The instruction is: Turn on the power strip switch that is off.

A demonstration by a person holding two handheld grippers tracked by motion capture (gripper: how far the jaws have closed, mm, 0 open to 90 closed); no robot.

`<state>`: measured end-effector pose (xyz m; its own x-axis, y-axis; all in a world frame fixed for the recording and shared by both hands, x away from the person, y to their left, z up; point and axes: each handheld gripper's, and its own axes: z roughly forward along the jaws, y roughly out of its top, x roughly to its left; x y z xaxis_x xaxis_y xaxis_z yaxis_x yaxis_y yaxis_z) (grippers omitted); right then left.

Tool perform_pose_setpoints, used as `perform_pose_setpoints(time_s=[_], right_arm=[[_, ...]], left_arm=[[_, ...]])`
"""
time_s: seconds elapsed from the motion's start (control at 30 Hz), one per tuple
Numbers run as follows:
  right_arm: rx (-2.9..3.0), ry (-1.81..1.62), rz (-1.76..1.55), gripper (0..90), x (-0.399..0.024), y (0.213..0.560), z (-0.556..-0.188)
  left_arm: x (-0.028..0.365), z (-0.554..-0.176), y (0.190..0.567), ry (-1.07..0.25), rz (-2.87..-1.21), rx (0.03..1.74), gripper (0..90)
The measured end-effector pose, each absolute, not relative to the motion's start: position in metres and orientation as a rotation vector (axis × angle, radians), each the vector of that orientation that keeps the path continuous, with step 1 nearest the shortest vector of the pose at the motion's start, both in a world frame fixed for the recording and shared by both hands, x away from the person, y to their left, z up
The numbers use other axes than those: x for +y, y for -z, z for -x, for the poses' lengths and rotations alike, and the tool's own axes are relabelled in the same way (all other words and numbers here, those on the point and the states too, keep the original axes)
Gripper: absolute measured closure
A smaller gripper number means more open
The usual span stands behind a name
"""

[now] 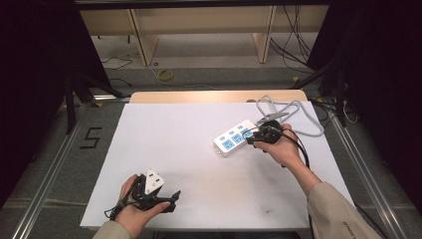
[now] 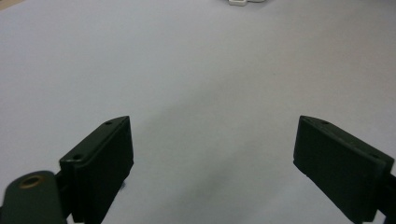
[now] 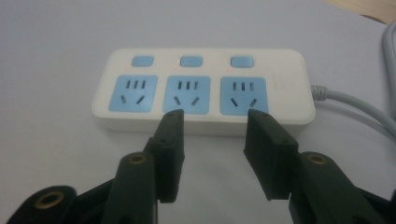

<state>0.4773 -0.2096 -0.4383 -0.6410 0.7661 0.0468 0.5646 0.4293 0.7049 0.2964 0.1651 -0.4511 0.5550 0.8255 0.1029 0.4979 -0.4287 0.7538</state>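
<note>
Left gripper [image 1: 166, 199] rests open; right gripper [image 3: 214, 122] faces power strip [image 3: 205, 88].

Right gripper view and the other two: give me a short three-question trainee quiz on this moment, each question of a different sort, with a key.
1. True or false: the right gripper is shut on the white plastic power strip with blue sockets.
2. Multiple choice: how many blue sockets does the strip have? A) two B) three C) four
3. Fill in: the left gripper is held open over the bare white ___.

Key
1. False. Its fingers are apart, just short of the strip's near edge, with nothing between them.
2. B. Three, each with a blue button above it.
3. Tabletop. The strip's grey cable loops at the far right corner of the table.
</note>
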Motion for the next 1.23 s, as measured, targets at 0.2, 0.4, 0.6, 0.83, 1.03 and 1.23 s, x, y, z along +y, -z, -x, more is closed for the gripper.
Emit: perform_pose_setpoints(time_s=[0.2,0.4,0.6,0.83,1.03,1.23], right_arm=[[2.399,-1.065,-1.143,53.4,-0.223,0.435,-0.459],[2.385,-1.112,-1.136,49.5,-0.239,0.431,-0.433],[2.366,-1.154,-1.117,47.3,-0.254,0.431,-0.405],[2.348,-1.174,-1.094,45.2,-0.269,0.434,-0.377],[2.348,-1.172,-1.102,43.5,-0.284,0.443,-0.356],[2.333,-1.194,-1.102,41.2,-0.291,0.444,-0.346]], left_arm=[[0.165,-0.296,0.451,-0.619,-2.106,1.062,11.6],[0.166,-0.296,0.451,-0.616,-2.104,1.065,11.6],[0.165,-0.297,0.451,-0.616,-2.106,1.067,11.6],[0.165,-0.297,0.451,-0.617,-2.108,1.069,11.6],[0.165,-0.296,0.451,-0.617,-2.106,1.064,11.6],[0.164,-0.296,0.45,-0.609,-2.097,1.064,11.6]])
